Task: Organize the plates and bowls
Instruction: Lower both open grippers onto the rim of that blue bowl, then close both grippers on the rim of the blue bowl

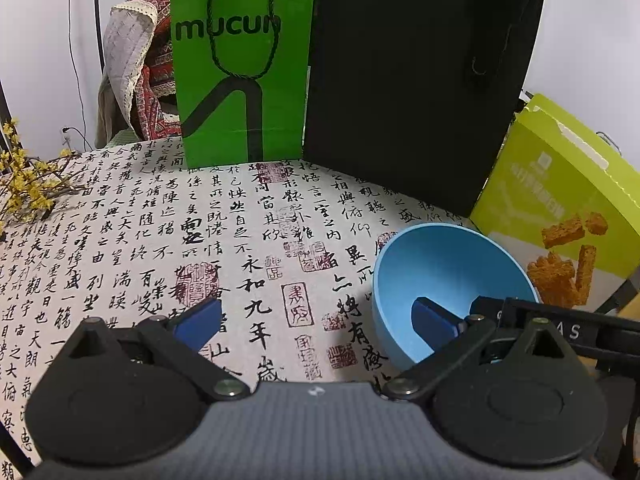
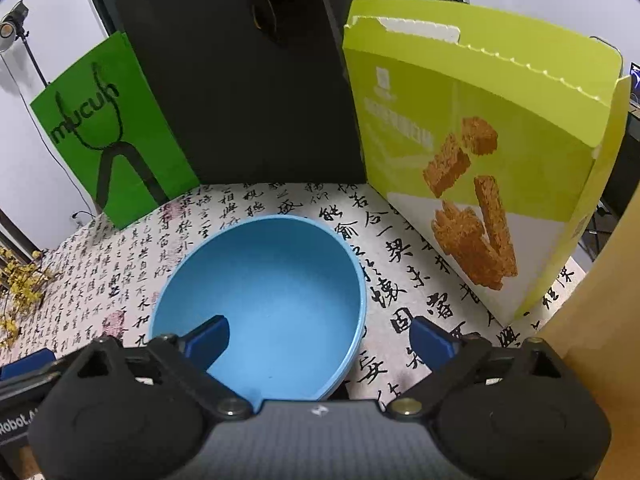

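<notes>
A light blue bowl stands upright on the calligraphy tablecloth, at the right of the left wrist view. My left gripper is open: its right pad sits inside the bowl and its left pad over the cloth, so the bowl's left wall lies between them. In the right wrist view the bowl fills the centre. My right gripper is open wide, its left pad inside the bowl and its right pad outside the right wall. Neither gripper's pads press on the rim.
A green paper bag, a black bag and a yellow-green snack box stand along the back of the table. Yellow flowering twigs lie at the left edge. A brown paper surface rises at the right.
</notes>
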Motion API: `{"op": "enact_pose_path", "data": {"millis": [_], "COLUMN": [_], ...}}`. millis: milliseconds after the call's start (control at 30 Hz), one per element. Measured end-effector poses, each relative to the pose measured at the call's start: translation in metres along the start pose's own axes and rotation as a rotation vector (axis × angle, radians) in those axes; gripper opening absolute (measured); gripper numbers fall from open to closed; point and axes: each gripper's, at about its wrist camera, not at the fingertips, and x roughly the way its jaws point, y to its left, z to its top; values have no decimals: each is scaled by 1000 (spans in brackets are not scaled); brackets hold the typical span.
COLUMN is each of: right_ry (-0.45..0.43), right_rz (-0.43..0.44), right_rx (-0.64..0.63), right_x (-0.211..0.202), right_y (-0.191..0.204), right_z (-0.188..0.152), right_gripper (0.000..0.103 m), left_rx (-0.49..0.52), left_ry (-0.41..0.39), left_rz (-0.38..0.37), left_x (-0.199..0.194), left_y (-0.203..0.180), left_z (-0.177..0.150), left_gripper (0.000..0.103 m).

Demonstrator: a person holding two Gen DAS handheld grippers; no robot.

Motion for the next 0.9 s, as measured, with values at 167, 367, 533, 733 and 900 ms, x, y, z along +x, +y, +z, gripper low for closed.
{"op": "enact_pose_path", "data": {"millis": [167,367,533,733,900], "right_ry": [6,14,16,31,40], "right_rz": [-5,-18,-26,-31,-15], "right_rx": [7,9,11,27,35], "right_x": [7,12,14,18,19], "right_y": [0,0,-1,-3,-3], "right_z": [0,1,1,1,0], "right_gripper": [94,85,78,59,48], "left_rx": [14,19,27,16,1], "left_ry": [-2,8,26,52,74], "left_rz": [6,0,-5,-28,-47], "left_x": [8,17,25,35,41], "left_y": [-5,-12,-18,-21,-23], "left_z": [4,6,6,4,2], "left_gripper": [103,101,88,72,59]}}
